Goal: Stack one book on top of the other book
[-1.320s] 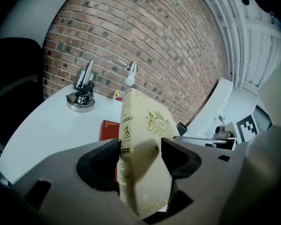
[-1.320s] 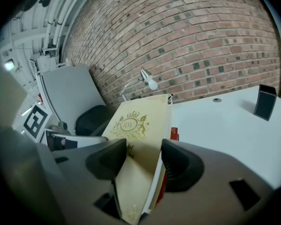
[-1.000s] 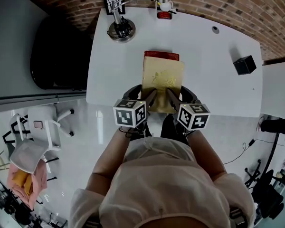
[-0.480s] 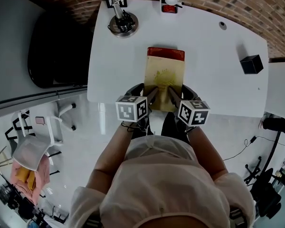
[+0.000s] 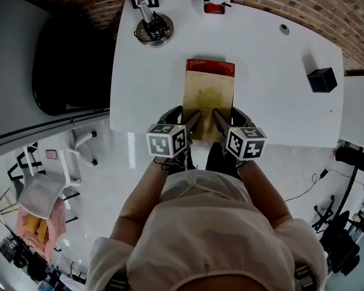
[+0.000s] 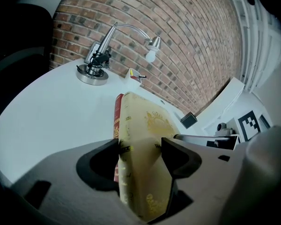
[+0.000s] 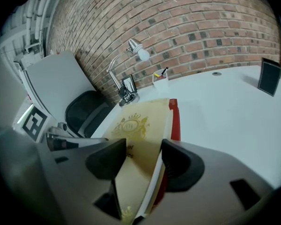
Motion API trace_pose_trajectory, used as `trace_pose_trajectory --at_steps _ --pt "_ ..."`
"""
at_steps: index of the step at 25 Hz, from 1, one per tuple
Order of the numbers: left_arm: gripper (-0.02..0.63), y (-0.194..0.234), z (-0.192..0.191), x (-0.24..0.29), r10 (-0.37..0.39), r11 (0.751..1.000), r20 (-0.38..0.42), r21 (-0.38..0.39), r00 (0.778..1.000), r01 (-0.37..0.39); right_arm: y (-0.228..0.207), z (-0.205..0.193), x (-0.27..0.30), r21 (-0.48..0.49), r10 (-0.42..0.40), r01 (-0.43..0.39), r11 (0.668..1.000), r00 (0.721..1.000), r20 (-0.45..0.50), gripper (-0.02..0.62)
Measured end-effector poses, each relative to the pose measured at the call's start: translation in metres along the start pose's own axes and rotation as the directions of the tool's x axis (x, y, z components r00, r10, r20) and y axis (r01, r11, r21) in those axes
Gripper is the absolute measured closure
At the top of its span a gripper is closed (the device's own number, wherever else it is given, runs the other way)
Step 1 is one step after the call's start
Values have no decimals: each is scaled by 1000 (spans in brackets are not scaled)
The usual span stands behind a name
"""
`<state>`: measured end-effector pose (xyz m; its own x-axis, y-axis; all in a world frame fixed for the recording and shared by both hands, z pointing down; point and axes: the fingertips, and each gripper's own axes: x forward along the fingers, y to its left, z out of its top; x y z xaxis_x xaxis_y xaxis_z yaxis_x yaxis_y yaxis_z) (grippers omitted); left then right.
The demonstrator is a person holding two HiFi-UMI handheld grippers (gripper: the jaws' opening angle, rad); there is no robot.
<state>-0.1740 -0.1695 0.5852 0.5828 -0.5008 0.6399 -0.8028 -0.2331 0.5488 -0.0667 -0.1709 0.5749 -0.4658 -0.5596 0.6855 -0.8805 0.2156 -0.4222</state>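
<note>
A cream book with a gold crest [image 5: 208, 103] lies over a red book [image 5: 210, 66] on the white table [image 5: 273, 96]; only the red book's far strip and spine show. My left gripper [image 5: 194, 119] is shut on the cream book's [image 6: 145, 139] near left corner. My right gripper [image 5: 219, 117] is shut on its near right corner. In the right gripper view the cream cover [image 7: 136, 139] runs between the jaws with the red book [image 7: 173, 121] beneath it. The red spine [image 6: 117, 123] shows in the left gripper view. Whether the cream book rests on the red one is unclear.
A desk lamp [image 5: 153, 28] and a small red-and-white holder [image 5: 213, 7] stand at the table's far edge. A black box [image 5: 322, 79] sits at the right. A black chair [image 5: 73, 59] is left of the table. The books' near end reaches the table's near edge.
The cream book has moved farther over the red book with both grippers holding it, so less red shows at the far end. It now lies squarer to the red book.
</note>
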Motion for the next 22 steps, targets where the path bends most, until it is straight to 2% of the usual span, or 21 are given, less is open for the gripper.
trace_pose_trajectory --at_steps 5,7,10,14,17,19,22 --pt "328 -1 5 -2 19 997 -2 76 1000 -19 1 6 -3 -89 -45 47 995 999 30 347" --pt "328 -4 15 -6 28 994 31 108 999 -31 -1 9 -7 -90 -69 72 993 997 44 348" --pt "336 -15 33 -17 5 997 100 82 995 -13 -4 18 -15 -75 -86 92 993 993 75 348" --pt "455 -22 53 -30 14 995 184 93 983 -32 -2 38 -31 -110 -106 122 986 984 141 356" --pt "527 -28 65 -38 12 990 228 131 974 -43 5 54 -42 -139 -118 147 979 973 201 484" --pt "557 -34 74 -43 -5 986 259 161 966 -38 12 64 -48 -166 -114 156 974 965 238 531" --pt "580 -47 90 -52 -52 977 318 211 947 -17 28 77 -59 -229 -89 159 960 953 289 561"
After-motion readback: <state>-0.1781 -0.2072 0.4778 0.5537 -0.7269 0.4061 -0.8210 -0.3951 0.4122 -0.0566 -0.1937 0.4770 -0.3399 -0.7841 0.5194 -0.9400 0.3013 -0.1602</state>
